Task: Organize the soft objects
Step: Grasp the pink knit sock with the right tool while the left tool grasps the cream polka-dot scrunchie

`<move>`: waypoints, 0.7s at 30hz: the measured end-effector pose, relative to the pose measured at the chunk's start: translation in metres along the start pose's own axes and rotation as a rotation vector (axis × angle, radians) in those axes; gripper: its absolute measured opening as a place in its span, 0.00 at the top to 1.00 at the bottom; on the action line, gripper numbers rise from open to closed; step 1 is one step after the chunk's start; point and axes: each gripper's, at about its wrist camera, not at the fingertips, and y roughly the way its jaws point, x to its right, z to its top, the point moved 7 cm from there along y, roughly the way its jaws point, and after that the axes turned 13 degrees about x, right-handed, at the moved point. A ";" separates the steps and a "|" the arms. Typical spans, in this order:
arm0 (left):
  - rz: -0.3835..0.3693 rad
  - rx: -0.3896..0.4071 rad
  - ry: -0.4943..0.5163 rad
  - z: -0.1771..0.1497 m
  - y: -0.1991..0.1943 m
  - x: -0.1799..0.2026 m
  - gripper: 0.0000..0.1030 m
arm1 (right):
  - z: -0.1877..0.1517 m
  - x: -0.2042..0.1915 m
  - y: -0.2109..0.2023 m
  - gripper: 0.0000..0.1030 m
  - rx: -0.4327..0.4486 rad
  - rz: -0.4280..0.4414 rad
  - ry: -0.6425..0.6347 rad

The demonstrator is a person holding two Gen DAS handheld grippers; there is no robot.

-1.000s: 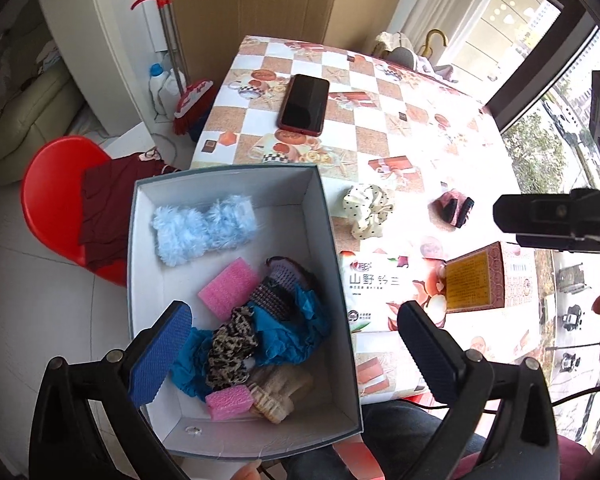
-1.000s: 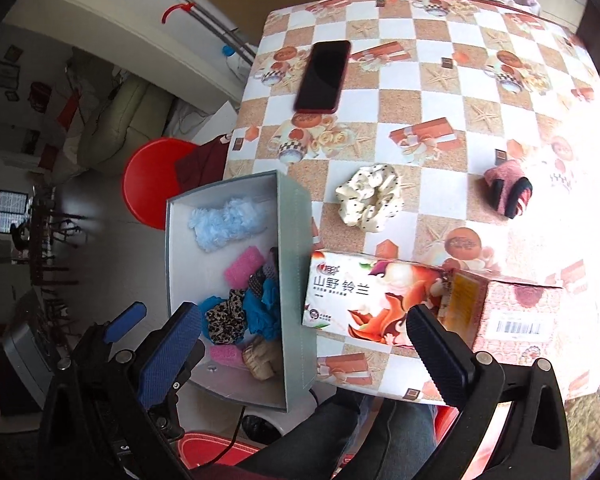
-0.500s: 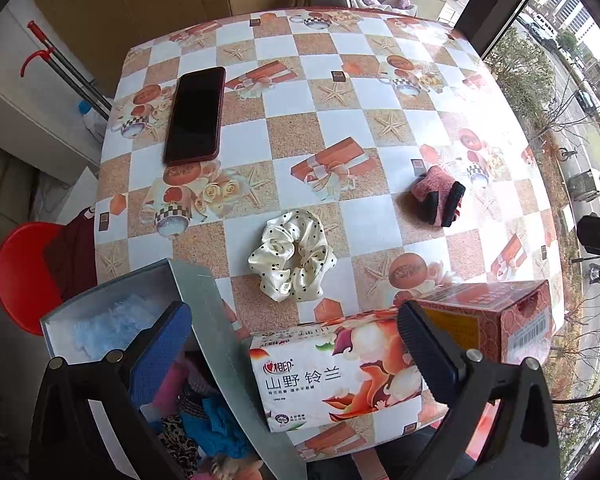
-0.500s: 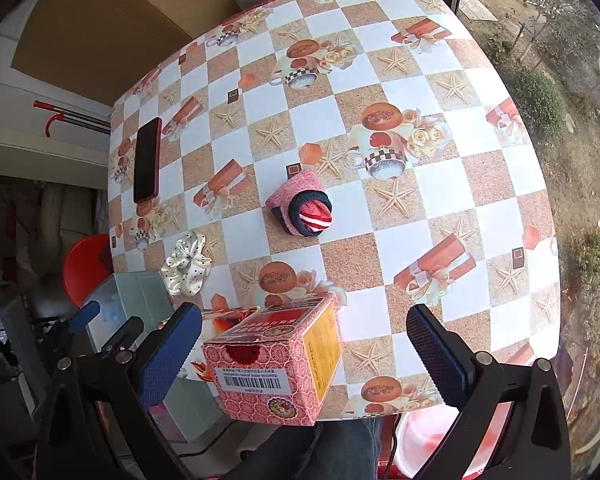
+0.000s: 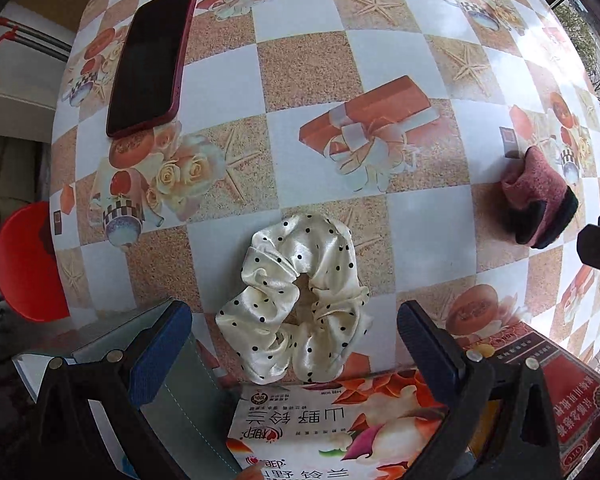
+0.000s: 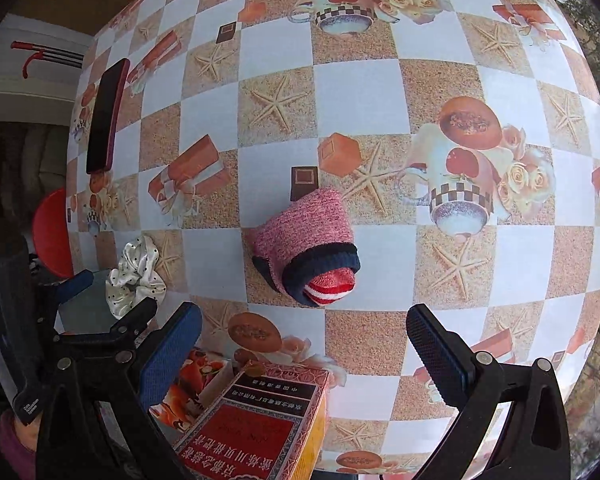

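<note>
A cream polka-dot scrunchie (image 5: 296,300) lies on the patterned table, right in front of my open, empty left gripper (image 5: 292,332). It also shows in the right wrist view (image 6: 136,272). A rolled pink sock bundle with navy and red-striped cuffs (image 6: 312,248) lies just ahead of my open, empty right gripper (image 6: 304,336); it also shows at the right of the left wrist view (image 5: 536,208). The grey box's wall (image 5: 180,396) sits at the lower left under my left finger.
A dark red phone (image 5: 152,56) lies at the far left of the table. A tissue pack (image 5: 332,432) and a red carton (image 6: 260,420) stand at the near edge below the grippers. A red chair (image 5: 24,260) is off the table's left edge.
Both grippers have swung away from the box and moved forward and down over the table. The left now faces the scrunchie, the right faces the sock bundle. Both stay open.
</note>
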 end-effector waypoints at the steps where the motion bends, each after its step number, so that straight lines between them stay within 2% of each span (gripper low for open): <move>1: 0.004 -0.012 -0.010 -0.001 0.005 -0.001 0.00 | 0.002 -0.003 0.007 0.00 -0.014 -0.005 -0.019; 8: 0.049 -0.070 -0.040 -0.009 0.026 -0.007 0.01 | 0.002 -0.015 0.046 0.00 -0.092 -0.005 -0.109; 10: 0.059 -0.080 -0.024 -0.011 0.031 -0.007 0.05 | 0.001 -0.016 0.052 0.00 -0.098 -0.016 -0.135; 13: 0.050 -0.089 -0.030 -0.012 0.033 -0.008 0.06 | 0.000 -0.012 0.057 0.00 -0.100 -0.041 -0.154; 15: 0.033 -0.094 -0.020 -0.011 0.032 -0.006 0.11 | -0.001 -0.007 0.057 0.12 -0.104 -0.048 -0.138; 18: -0.017 -0.085 0.008 0.001 0.029 0.010 0.35 | 0.002 -0.004 0.051 0.43 -0.089 -0.041 -0.128; 19: -0.026 -0.081 0.018 0.005 0.027 0.016 0.51 | 0.002 -0.003 0.050 0.55 -0.090 -0.036 -0.127; 20: -0.019 -0.077 0.032 0.005 0.025 0.019 0.67 | 0.002 -0.002 0.048 0.59 -0.087 -0.036 -0.122; 21: -0.005 -0.072 0.047 0.005 0.023 0.020 0.70 | 0.005 0.001 0.046 0.61 -0.073 -0.035 -0.113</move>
